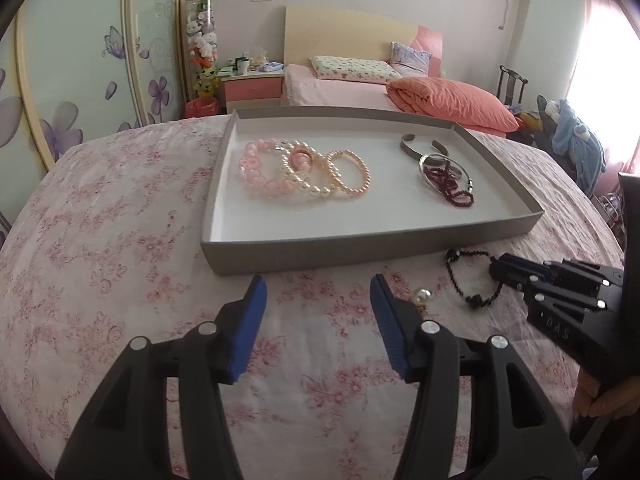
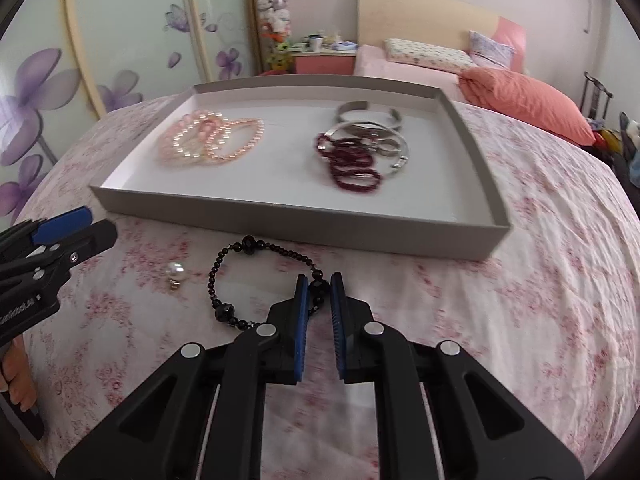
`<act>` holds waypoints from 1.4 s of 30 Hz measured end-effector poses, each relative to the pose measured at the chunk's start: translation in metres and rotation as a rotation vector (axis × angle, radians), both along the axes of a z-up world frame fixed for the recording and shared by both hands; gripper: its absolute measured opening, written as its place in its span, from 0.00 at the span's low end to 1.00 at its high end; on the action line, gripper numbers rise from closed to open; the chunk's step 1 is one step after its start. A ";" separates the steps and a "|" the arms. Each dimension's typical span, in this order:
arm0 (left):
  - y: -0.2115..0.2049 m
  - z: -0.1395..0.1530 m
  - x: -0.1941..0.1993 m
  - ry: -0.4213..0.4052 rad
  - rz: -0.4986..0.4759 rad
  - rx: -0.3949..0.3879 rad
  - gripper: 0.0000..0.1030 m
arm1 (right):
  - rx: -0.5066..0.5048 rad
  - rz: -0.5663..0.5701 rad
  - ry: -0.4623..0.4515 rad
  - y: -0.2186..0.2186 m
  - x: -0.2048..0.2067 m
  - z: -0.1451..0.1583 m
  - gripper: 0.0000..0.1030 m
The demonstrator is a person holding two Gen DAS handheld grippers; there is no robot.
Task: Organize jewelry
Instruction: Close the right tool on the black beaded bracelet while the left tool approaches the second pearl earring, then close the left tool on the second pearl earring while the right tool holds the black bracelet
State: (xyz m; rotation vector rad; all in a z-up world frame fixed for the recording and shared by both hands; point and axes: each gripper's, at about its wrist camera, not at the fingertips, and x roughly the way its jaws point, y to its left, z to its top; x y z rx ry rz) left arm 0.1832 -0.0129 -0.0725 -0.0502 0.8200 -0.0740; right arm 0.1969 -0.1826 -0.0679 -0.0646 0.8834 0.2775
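Lying on the cloth (image 2: pixel 540 300) just before the tray (image 2: pixel 304 222), the black bracelet (image 2: pixel 224 268) has one bead pinched between the pads of the right gripper (image 2: pixel 319 286). The left gripper (image 1: pixel 318 290) stands apart, empty, near the pearl (image 1: pixel 423 294). Such a thin hold may slip when lifting, I think.

- Surface under my jaws: a table spread with a white cloth printed in pink flowers (image 1: pixel 132 248), creased in places.
- Grey shallow tray (image 1: pixel 360 246), white inside, lying flat on the cloth toward the far side.
- Black bead bracelet (image 2: pixel 256 280), lying on the cloth just in front of the tray's near wall.
- Pearl earring (image 2: pixel 175 270), a single white pearl with a small metal fitting, on the cloth beside the black bead bracelet, apart from it.
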 end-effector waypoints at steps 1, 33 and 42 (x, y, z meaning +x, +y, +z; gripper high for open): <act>-0.003 -0.001 -0.001 0.002 -0.009 0.002 0.53 | -0.003 -0.025 0.000 -0.007 0.000 0.000 0.12; -0.047 -0.021 0.019 0.077 -0.028 0.057 0.14 | 0.010 -0.092 0.005 -0.030 0.000 -0.001 0.12; -0.007 -0.019 0.007 0.077 0.057 0.069 0.14 | 0.016 -0.062 0.006 -0.020 -0.001 -0.001 0.12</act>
